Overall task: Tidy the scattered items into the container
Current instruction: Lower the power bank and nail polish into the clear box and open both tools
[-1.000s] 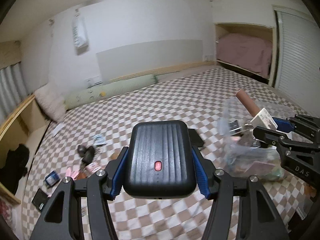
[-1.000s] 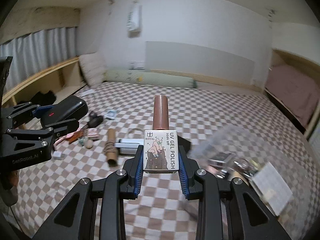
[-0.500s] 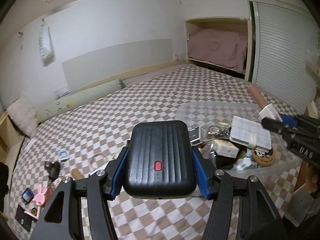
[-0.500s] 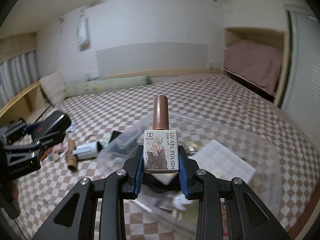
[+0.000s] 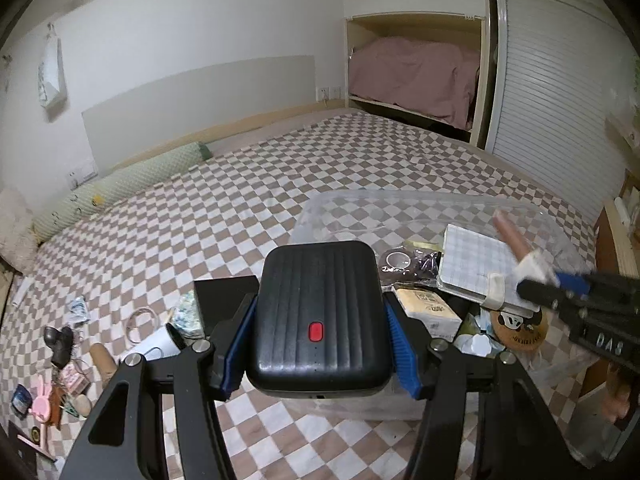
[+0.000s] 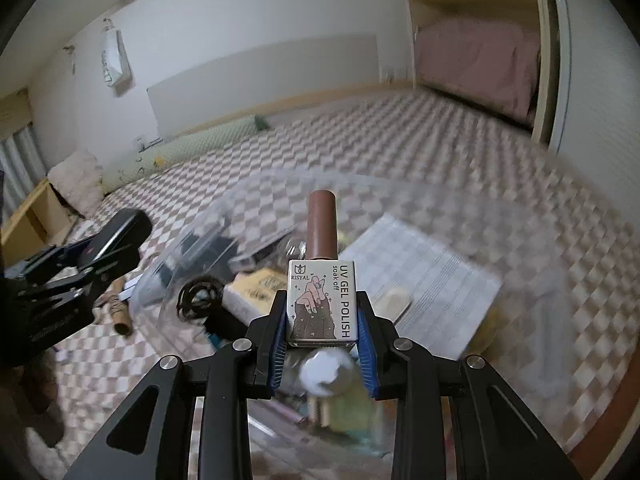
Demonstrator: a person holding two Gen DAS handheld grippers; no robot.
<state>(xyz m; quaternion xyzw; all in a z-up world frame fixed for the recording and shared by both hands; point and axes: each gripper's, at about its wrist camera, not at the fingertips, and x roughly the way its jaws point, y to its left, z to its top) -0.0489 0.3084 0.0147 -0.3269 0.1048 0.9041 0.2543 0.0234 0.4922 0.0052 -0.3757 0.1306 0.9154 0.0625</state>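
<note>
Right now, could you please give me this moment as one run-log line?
left gripper: shut on power bank | right gripper: shut on gel polish | both over clear bin | scattered items on bed: remain

The left gripper (image 5: pixel 318 322) is seen at the lower centre of its own view, its blue-padded jaws closed on a black power bank (image 5: pixel 319 312). The right gripper (image 6: pixel 322 322) is seen at the lower centre of its own view, clamped on a gel polish bottle (image 6: pixel 321 292). Both are pointed downward.
</note>
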